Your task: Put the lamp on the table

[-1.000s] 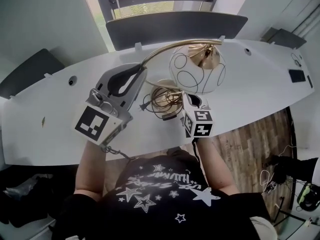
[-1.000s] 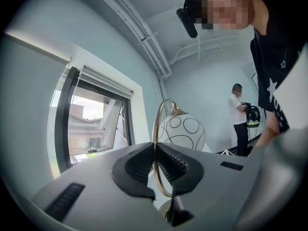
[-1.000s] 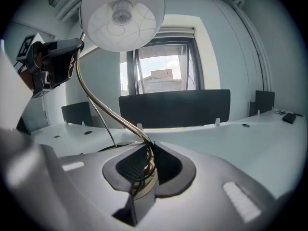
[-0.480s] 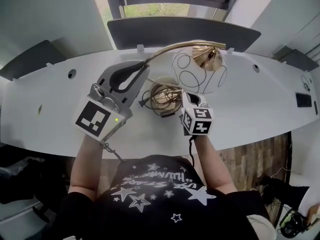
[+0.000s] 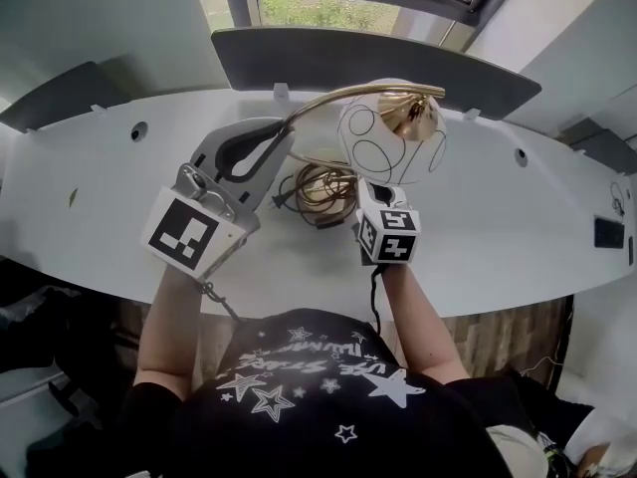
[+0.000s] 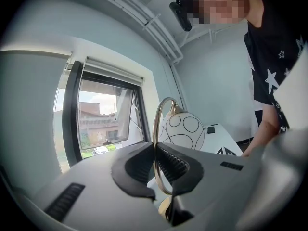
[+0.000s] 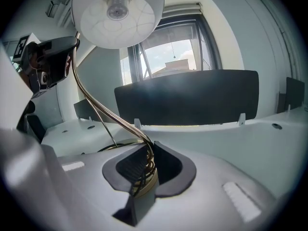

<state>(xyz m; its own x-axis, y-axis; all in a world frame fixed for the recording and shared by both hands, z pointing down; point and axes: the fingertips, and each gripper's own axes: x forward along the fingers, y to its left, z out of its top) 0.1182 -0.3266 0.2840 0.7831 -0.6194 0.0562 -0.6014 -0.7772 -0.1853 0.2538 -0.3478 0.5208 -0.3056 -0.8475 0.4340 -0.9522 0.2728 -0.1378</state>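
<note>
A lamp stands over the white table (image 5: 109,197). It has a thin gold arched stem (image 5: 333,96), a white globe shade (image 5: 383,147) with black rings, and a gold base (image 5: 320,185) wound with black cord. My left gripper (image 5: 283,139) is shut on the stem (image 6: 155,162), with the shade (image 6: 182,131) beyond it. My right gripper (image 5: 350,201) is shut on the cord-wrapped base (image 7: 144,172), and the shade (image 7: 118,13) hangs above it. I cannot tell whether the base rests on the table.
A dark panel (image 5: 368,58) runs along the table's far edge below a window (image 5: 338,8). Another dark panel (image 5: 50,103) stands at the far left. A small black object (image 5: 608,232) lies at the table's right end. Wood floor (image 5: 498,337) shows under the near edge.
The head view has shifted, so the table now sits more level in the frame. Both grippers keep their hold on the lamp, which stays in about the same pose.
</note>
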